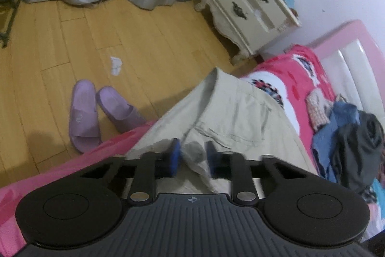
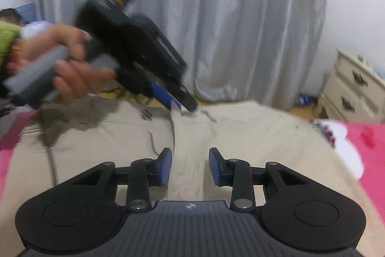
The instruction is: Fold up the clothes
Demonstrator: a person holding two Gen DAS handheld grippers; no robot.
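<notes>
Pink bedding (image 1: 276,64) carries beige trousers (image 1: 240,112) across mid-frame. Left gripper (image 1: 192,155), jaws apart, straddles a raised fold; right gripper (image 2: 190,166) likewise gapes over a fabric ridge. Farther off: slippers (image 1: 96,110), nightstand (image 1: 250,6), curtain (image 2: 216,16).

Two wrist fisheyes, close over the bed.
Left faces the nightstand (image 1: 252,11); right faces the curtain (image 2: 192,16); both share the beige garment (image 1: 231,117).
</notes>
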